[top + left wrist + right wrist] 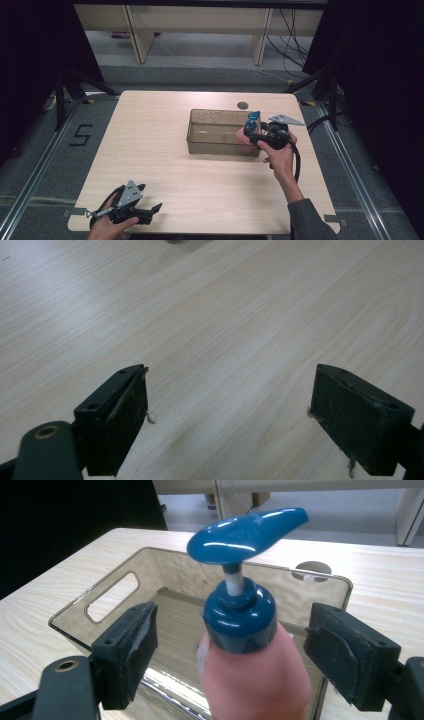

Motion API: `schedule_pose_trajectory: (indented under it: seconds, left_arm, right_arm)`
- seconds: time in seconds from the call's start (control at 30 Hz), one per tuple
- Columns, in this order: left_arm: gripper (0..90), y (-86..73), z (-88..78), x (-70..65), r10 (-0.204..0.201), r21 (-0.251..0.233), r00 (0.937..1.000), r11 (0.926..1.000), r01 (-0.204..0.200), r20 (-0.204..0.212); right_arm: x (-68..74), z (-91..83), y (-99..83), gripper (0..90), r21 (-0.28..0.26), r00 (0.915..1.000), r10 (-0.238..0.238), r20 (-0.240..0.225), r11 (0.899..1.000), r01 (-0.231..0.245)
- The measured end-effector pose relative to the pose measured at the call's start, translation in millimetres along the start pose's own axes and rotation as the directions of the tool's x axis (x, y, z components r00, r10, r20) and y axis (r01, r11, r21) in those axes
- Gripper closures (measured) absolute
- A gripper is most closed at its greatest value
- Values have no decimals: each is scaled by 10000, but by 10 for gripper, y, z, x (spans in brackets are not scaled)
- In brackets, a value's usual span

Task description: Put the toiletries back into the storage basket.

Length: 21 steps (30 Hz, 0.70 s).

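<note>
Pale wood-grain bench [165, 165] w/ a grey floor around it, dark curtains both sides, and desk legs + loose cables at the back. On the bench's far right half sits a clear smoky plastic bin [212, 131], rectangular, w/ a slot handle cut in its end wall. Just beyond the bin is a round grommet hole [243, 105] in the benchtop.

Right hand-held gripper [251, 134] is at the bin's right end, approx. at rim height. Its jaws stand wide, one each side of a pink pump bottle [255, 680], w/ a clear gap between each pad and the bottle, so no grip. Bottle is upright w/ a blue collar and blue pump head [247, 529]; its lower part is out of sight, so can't tell if it rests on the bin floor.

Left hand-held gripper [159, 206] is low at the bench's near left corner, well apart from the bin. Jaws spread wide, bare wood between them.
</note>
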<state>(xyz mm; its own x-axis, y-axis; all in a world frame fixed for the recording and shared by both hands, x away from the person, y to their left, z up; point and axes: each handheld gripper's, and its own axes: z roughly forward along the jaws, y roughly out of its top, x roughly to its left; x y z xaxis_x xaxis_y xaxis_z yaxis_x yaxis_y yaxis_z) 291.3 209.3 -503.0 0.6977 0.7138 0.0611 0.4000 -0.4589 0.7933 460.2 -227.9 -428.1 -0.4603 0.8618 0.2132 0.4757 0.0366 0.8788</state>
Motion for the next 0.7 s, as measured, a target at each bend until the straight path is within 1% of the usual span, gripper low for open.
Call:
schedule_pose_trajectory:
  seconds: [0.03, 0.07, 0.1, 0.13, 0.17, 0.2, 0.23, 0.27, 0.3, 0.33, 0.37, 0.4, 0.47, 0.5, 0.53, 0.57, 0.6, 0.63, 0.67, 0.7]
  left_arm:
    - [150, 4, 1, 7, 69, -24, 9999, 10000, -69, -106]
    - [150, 9, 1, 18, 222, -42, 9997, 9997, -222, -103]
    - [150, 7, 1, 15, 196, -39, 9998, 9998, -197, -97]
    - [150, 1, 2, 0, 15, -36, 10000, 10000, -15, 2]
    - [150, -1, 0, 0, 20, 16, 10000, 10000, -20, 14]
    - [150, -1, 9, -11, -147, -105, 9999, 9998, 147, 22]
    - [150, 2, 4, -3, -31, -43, 10000, 10000, 31, -24]
    - [150, 2, 9, -10, -120, -119, 9999, 9999, 120, -9]
    - [150, 0, 9, -10, -109, -114, 9999, 9999, 109, 36]
    - [150, 0, 5, -11, -104, -41, 9999, 9999, 104, 12]
    - [150, 0, 1, -1, 10, 9, 10000, 10000, -10, 12]
    - [150, 3, 1, 6, 73, -3, 10000, 10000, -73, -56]
    - [150, 6, 3, 7, 100, -65, 9999, 9999, -101, -119]
    - [150, 4, -2, -6, -26, -15, 10000, 10000, 26, -53]
    - [150, 3, -6, -5, -19, 36, 10000, 10000, 19, -38]
    - [150, 3, -6, 4, 67, 36, 10000, 10000, -66, -54]
    - [150, 8, -1, 17, 201, -40, 9997, 9998, -201, -111]
    - [150, 11, -1, 22, 268, -62, 9996, 9996, -269, -120]
    - [150, 5, 2, 1, 25, -102, 10000, 9999, -26, -52]
    - [150, 5, -9, -3, 7, 54, 10000, 10000, -7, -50]
  right_arm:
    - [-27, -9, 1, 216, 35, 9995, -290, 96, 9996, 289]
    - [-30, -20, -1, 215, 28, 9997, -236, -27, 9997, 236]
    - [-8, -23, -7, 216, 83, 9999, 116, -109, 9999, -115]
    - [-29, -29, -6, 216, 41, 9999, -161, -46, 9999, 161]
    - [-26, -28, -13, 216, 58, 9999, -55, -99, 10000, 55]
    - [-21, -31, -16, 216, 54, 9999, -7, -136, 10000, 7]
    - [5, -49, -19, 216, 184, 9998, 205, -13, 9996, -205]
    - [-19, -37, -23, 216, -1, 9999, -61, -130, 10000, 61]
    - [-21, -49, -22, 216, 103, 9998, -127, -125, 9999, 129]
    - [-10, -51, -27, 216, 60, 9999, -11, -141, 10000, 12]
    - [-10, -55, -29, 216, 52, 9999, -50, -158, 10000, 51]
    - [-8, -58, -32, 216, 54, 9999, -100, -90, 9999, 101]
    - [2, -62, -38, 215, 40, 9999, 19, -156, 10000, -19]
    - [-8, -69, -37, 214, 115, 9999, -109, -111, 9999, 110]
    - [-9, -60, -42, 214, 27, 9999, -153, -12, 9999, 153]
    - [0, -75, -43, 214, 54, 9998, -33, -171, 10000, 34]
    - [1, -75, -45, 214, 40, 9998, -103, -166, 9999, 104]
    - [-5, -78, -48, 214, 4, 9995, -312, -18, 9995, 312]
    - [-4, -81, -50, 214, -2, 9994, -344, -22, 9994, 344]
    - [2, -89, -51, 214, 69, 9996, -270, -49, 9996, 270]
